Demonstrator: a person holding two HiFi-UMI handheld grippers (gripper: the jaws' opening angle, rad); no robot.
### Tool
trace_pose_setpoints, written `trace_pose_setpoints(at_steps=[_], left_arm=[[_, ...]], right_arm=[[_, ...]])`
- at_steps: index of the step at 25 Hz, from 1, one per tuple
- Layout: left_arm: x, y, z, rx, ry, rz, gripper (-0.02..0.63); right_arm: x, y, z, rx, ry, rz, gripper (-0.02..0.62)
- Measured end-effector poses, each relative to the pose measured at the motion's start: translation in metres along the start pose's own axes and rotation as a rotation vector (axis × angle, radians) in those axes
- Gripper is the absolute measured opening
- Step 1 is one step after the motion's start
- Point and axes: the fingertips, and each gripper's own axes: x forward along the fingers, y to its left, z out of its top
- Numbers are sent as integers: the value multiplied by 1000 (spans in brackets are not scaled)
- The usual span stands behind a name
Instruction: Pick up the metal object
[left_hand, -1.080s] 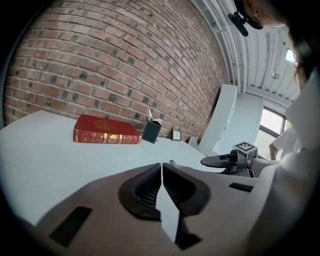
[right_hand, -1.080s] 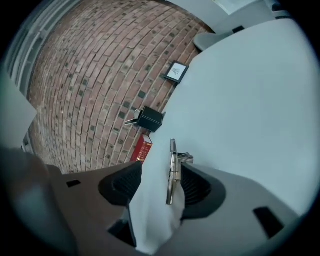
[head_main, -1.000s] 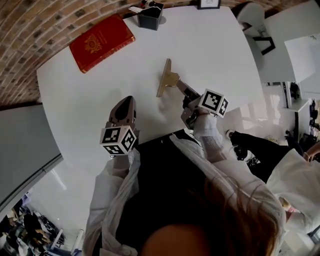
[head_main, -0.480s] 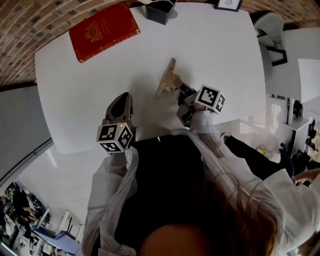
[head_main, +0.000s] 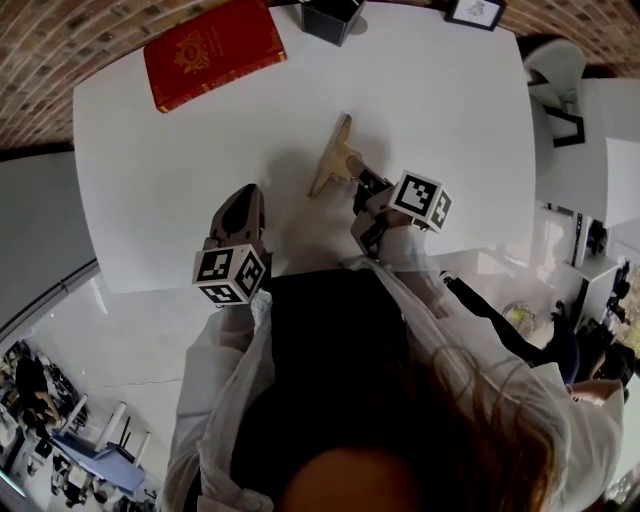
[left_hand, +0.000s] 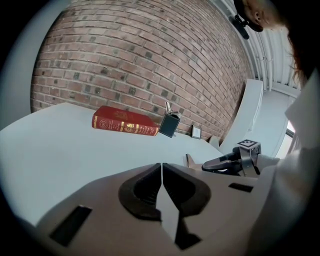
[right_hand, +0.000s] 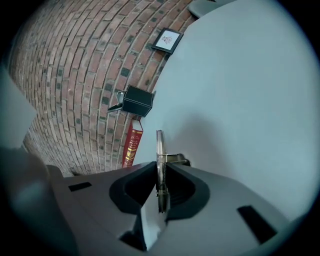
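R. gripper: jaws closing on the metal object, a thin plate standing on edge betw. the pads, mid-table. L. gripper: jaws together, empty, near the table's front edge. Red book & black box at far edge.

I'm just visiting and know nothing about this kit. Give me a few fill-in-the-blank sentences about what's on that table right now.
The book on the white table is ____ in colour.
The wall behind the table is built of ____.
The left gripper, jaws shut, holds ____.
The right gripper has the ____ object between its jaws.
Missing words: red; brick; nothing; metal.
The right gripper's jaws are closing on the metal object.
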Motion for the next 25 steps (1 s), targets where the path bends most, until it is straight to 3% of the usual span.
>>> trace_pose_setpoints(at_steps=[3,16,25], left_arm=[[0,-5,-1,2,-6,10,23],[-18,-20,-3,19,-51,22,23],[-49,-16,17,46,-101,-21,23]], right_arm=[[-2,2,2,44,-18,15,11],[-14,7,3,17,-31,60,11],[-34,40,1,-87,-139,104,11]])
